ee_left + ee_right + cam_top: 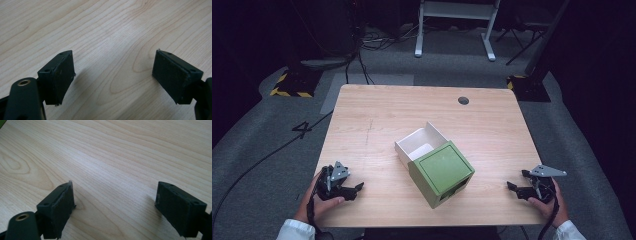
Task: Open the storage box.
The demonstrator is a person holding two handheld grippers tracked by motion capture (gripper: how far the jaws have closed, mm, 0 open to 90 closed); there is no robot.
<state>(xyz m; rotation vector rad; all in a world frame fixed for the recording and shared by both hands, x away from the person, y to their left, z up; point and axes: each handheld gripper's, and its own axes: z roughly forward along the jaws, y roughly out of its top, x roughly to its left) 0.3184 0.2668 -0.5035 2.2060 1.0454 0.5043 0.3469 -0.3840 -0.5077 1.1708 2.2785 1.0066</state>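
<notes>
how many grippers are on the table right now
2. The left gripper sits at the near left edge of the table, the right gripper at the near right edge, either side of the green box.

The left gripper points down at the desk, its two black jaws set wide apart with nothing between them. Pale wood grain runs across the bare desk surface beneath and beyond them.

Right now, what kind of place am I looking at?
Probably a lab or recording studio: a lone wooden table on grey carpet, cables trailing across it, hazard-striped stand bases and dark surroundings.
</notes>
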